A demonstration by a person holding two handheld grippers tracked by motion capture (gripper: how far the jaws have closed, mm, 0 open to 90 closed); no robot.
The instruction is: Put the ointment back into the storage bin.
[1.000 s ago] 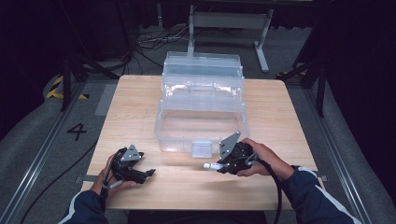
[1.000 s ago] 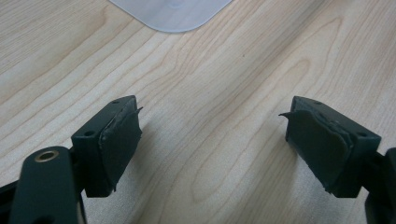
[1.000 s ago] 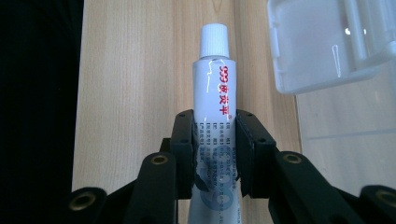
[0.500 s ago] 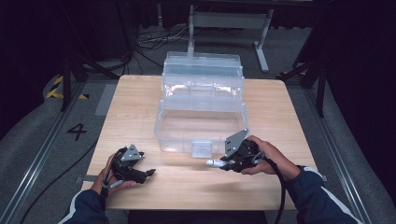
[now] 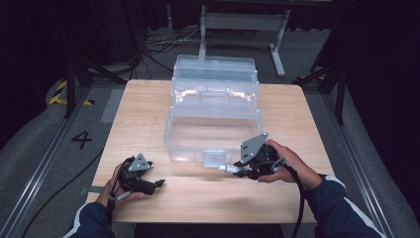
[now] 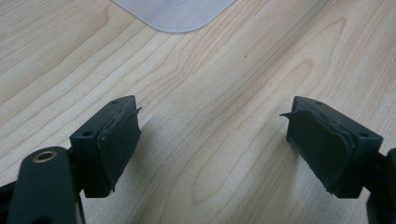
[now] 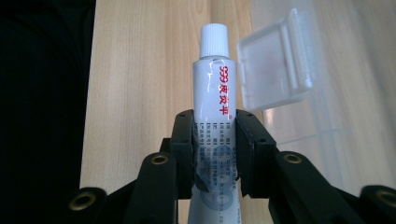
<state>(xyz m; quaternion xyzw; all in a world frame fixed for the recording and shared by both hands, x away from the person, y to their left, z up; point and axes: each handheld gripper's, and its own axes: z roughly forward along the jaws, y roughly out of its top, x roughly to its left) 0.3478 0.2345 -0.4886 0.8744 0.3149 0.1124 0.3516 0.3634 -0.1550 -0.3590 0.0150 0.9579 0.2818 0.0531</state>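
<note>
A white ointment tube with red lettering and a white cap sticks out between the jaws of my right gripper, which is shut on it. In the high view that right gripper hovers just in front of the clear plastic toolbox, with the tube pointing left toward the box's front latch. My left gripper rests at the table's front left, open, with bare wood between its pads.
The toolbox stands open in tiers at the table's centre; its latch flap hangs beside the tube's cap. The wooden table has bare room left and right of the box. A cable trails from my right gripper off the front edge.
My right gripper has risen a little with the tube and tilted up beside the box's front. The left gripper has stayed where it was.
</note>
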